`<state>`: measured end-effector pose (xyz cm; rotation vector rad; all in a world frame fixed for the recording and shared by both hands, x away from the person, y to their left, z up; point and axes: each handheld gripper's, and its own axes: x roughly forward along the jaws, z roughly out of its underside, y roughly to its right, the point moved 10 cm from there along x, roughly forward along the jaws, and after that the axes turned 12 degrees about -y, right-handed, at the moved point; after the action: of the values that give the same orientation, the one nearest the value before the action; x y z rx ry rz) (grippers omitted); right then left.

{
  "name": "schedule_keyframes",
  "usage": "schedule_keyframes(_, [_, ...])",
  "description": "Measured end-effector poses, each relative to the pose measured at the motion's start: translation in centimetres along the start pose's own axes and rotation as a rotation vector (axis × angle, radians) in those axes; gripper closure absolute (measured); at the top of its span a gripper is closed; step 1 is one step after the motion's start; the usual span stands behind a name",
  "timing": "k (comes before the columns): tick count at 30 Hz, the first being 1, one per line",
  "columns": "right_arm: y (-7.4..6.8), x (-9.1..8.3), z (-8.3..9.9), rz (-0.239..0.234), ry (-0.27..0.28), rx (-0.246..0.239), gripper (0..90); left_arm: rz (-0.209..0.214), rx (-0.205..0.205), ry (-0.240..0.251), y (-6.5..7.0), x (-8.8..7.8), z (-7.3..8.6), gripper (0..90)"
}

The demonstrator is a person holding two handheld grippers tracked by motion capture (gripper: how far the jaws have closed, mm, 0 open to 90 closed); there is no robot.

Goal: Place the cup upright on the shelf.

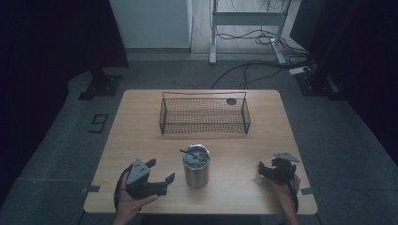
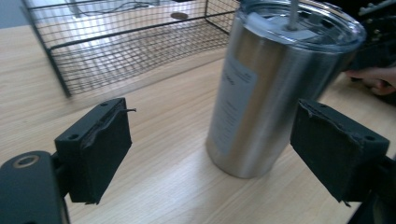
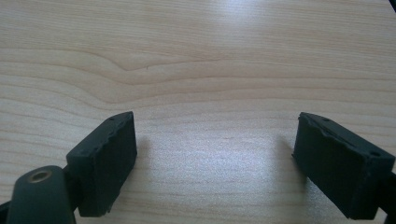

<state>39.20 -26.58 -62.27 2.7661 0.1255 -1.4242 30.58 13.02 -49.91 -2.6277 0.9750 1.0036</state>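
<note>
Steel tumbler (image 1: 196,167): lidded, straw in. Wire basket (image 1: 204,115): 1 dark disc (image 1: 231,101).

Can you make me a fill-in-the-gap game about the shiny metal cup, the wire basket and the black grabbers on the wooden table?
1. The shiny steel tumbler with the clear lid stands ____ on the light wooden table.
2. The black wire basket sits ____ the tumbler, farther from the person.
3. The left gripper has its jaws ____, with nothing pressed between them.
4. The gripper nearer the tumbler is the ____ one, not the right gripper.

Missing words: upright; behind; open; left
</note>
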Motion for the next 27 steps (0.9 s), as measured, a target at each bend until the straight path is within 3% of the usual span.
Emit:
schedule_keyframes(13, [0.1, 0.0, 0.0, 0.003, 0.001, 0.004, 13.2, 0.081, 0.057, -0.024, 2.7, 1.1, -0.2, 4.7])
schedule_keyframes(18, [0.1, 0.0, 0.0, 0.006, 0.001, 0.005, 13.3, 0.092, 0.082, -0.041, 3.6, 2.0, -0.1, 3.6])
schedule_keyframes(27, [0.1, 0.0, 0.0, 0.009, 0.002, 0.007, 13.3, 0.096, 0.064, -0.057, 3.7, 3.2, -0.3, 3.4])
